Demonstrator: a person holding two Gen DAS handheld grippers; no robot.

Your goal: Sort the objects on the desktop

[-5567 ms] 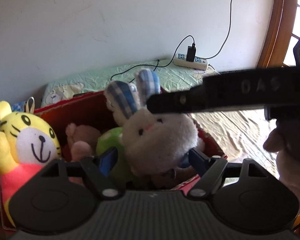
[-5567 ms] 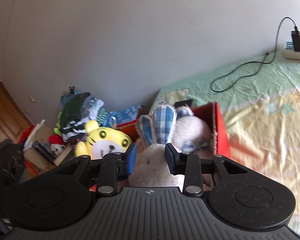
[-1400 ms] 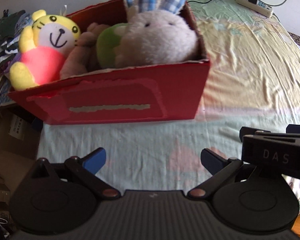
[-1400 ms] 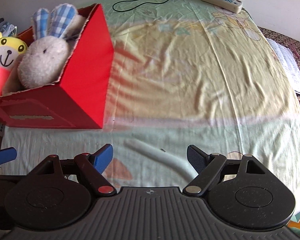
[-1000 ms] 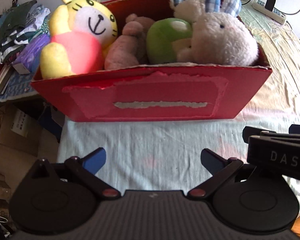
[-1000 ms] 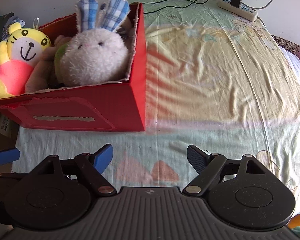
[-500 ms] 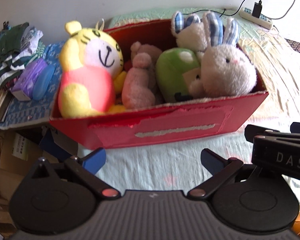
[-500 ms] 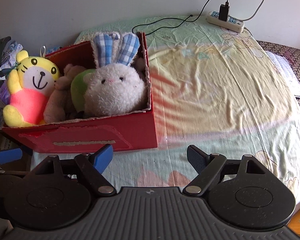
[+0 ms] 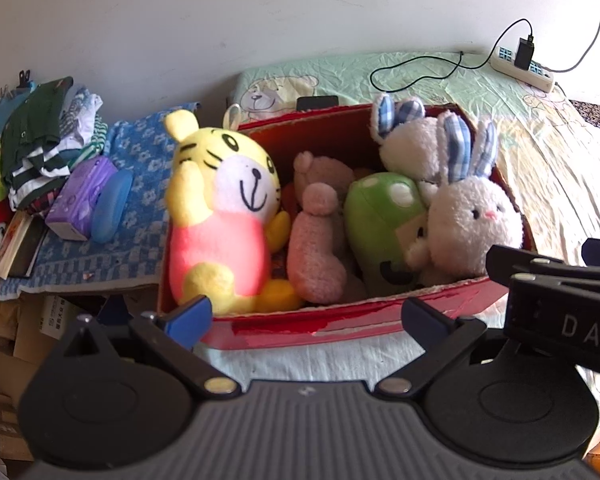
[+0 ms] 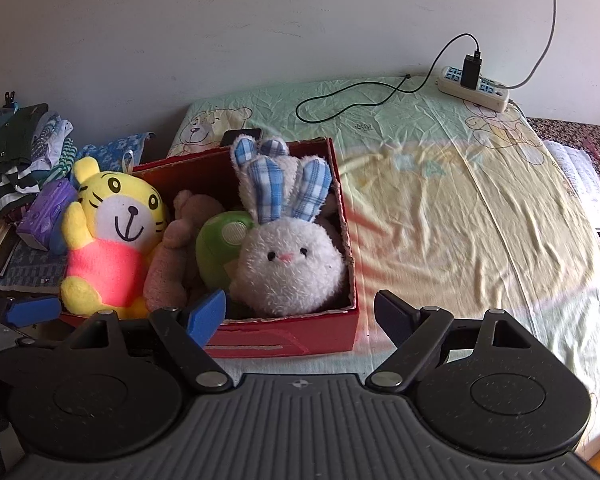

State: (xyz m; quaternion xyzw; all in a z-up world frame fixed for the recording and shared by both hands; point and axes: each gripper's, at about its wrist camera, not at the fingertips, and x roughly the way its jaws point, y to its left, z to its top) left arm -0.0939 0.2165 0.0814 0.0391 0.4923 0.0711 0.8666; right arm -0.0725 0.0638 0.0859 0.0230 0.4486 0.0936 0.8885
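Observation:
A red cardboard box [image 9: 340,328] [image 10: 300,340] sits at the left end of the bed, packed with plush toys. A yellow tiger [image 9: 224,216] [image 10: 112,240] leans at its left end, then a pink bear [image 9: 316,240] [image 10: 172,256] and a green toy [image 9: 384,224] [image 10: 220,248]. At the right end is a white rabbit with blue plaid ears [image 9: 472,224] [image 10: 288,268]. My left gripper [image 9: 306,314] is open and empty, just in front of the box. Also open and empty, my right gripper [image 10: 300,312] hangs before the box's right half.
The wrinkled bedsheet [image 10: 460,216] stretches to the right of the box. A power strip [image 10: 474,88] with a black cable lies by the wall. A dark phone [image 10: 242,136] lies behind the box. Clothes [image 9: 40,140], books and a purple pack [image 9: 80,196] crowd the left side.
Both grippers have tilted up and pulled back from the box, so its inside and the wall now show. The toys and box have stayed put.

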